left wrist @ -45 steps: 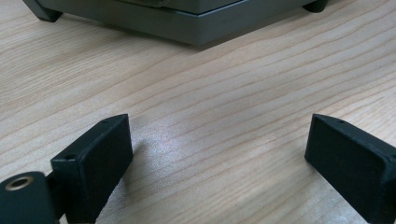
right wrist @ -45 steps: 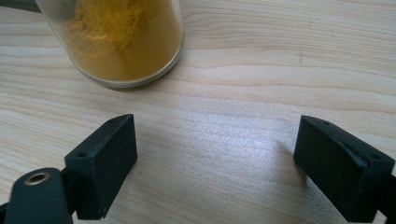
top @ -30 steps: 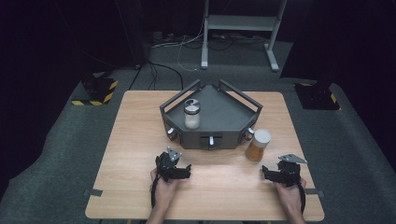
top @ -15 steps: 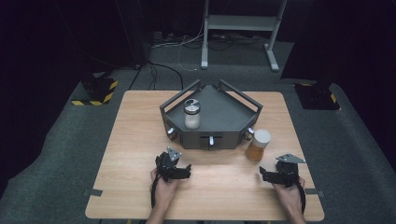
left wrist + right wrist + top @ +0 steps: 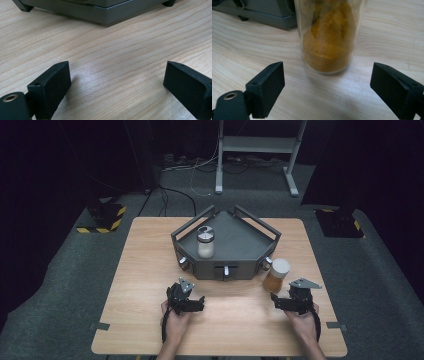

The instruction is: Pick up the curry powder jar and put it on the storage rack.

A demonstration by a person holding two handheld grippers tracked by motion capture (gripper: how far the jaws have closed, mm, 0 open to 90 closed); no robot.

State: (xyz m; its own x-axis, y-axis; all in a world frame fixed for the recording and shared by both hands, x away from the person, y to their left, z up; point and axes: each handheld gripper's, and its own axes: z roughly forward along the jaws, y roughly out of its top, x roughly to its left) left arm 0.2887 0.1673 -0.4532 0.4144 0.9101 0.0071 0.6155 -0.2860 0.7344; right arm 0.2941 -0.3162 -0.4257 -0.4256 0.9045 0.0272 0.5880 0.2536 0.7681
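A clear jar of orange powder (image 5: 275, 276) with a pale lid stands on the wooden table (image 5: 150, 270), just off the front right corner of a grey five-sided tray (image 5: 248, 241). My right gripper (image 5: 276, 300) lies just short of it. In the right gripper view the orange jar (image 5: 327, 37) stands upright beyond the right gripper (image 5: 327, 75). Its jaws are wide apart, have just been closing slightly, and hold nothing. My left gripper (image 5: 199, 303) rests open on the table in front of the tray. The left gripper (image 5: 116, 75) has only bare wood between its jaws.
Inside the tray at its left stands a jar of white powder (image 5: 205, 243) with a silver lid. The tray's front face carries small knobs (image 5: 226, 270). The tray's base edge (image 5: 100, 15) lies close ahead of the left gripper. Dark floor with cables surrounds the table.
My right gripper has crept a little to the left, toward the orange jar. The left gripper and both jars have stayed put.
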